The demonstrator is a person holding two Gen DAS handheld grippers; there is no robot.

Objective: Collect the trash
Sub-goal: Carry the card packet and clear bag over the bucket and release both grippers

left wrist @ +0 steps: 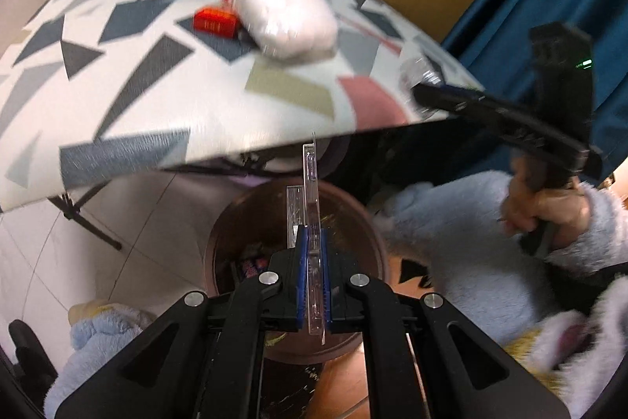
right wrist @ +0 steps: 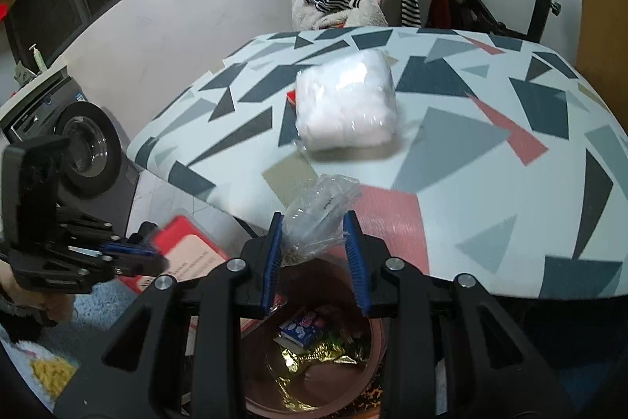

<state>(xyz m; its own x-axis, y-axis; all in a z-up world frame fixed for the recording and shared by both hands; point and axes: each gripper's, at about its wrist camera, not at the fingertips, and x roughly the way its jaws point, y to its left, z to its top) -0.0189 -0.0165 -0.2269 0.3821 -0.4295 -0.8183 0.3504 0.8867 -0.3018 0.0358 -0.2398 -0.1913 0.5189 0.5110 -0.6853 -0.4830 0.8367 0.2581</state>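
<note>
Grippers come first, nearest the lens in both views. The left gripper (left wrist: 314, 262) at the lower centre of its frame is pinching a flat blister card (left wrist: 313, 234) edge-on between blue pads pressed nearly together; the right wrist view shows that same card from its face, red and peach (right wrist: 192, 254), at the lower left. The right gripper (right wrist: 316, 254) holds a crumpled clear wrapper (right wrist: 318, 214) between its partly spread jaws, the pads pressing its sides. Just beyond and below both sits the brown bin (left wrist: 376, 222), already holding a blue-and-white packet (right wrist: 302, 328) and gold foil (right wrist: 333, 356). To do this step well, I'd judge each piece should be brought squarely over the bin's mouth before letting go: the stiff card may catch the rim if dropped tilted, and the light wrapper could drift or cling to a pad. Farther off, the patterned table (right wrist: 490, 160) fills the middle of both frames, with a white plastic-wrapped bundle (right wrist: 345, 105) on it. The left view alone shows a red box (left wrist: 216, 22) in full beside that bundle; the right view hides nearly all of it. Only the right view shows the washing machine (right wrist: 86, 148) at the left edge.
</note>
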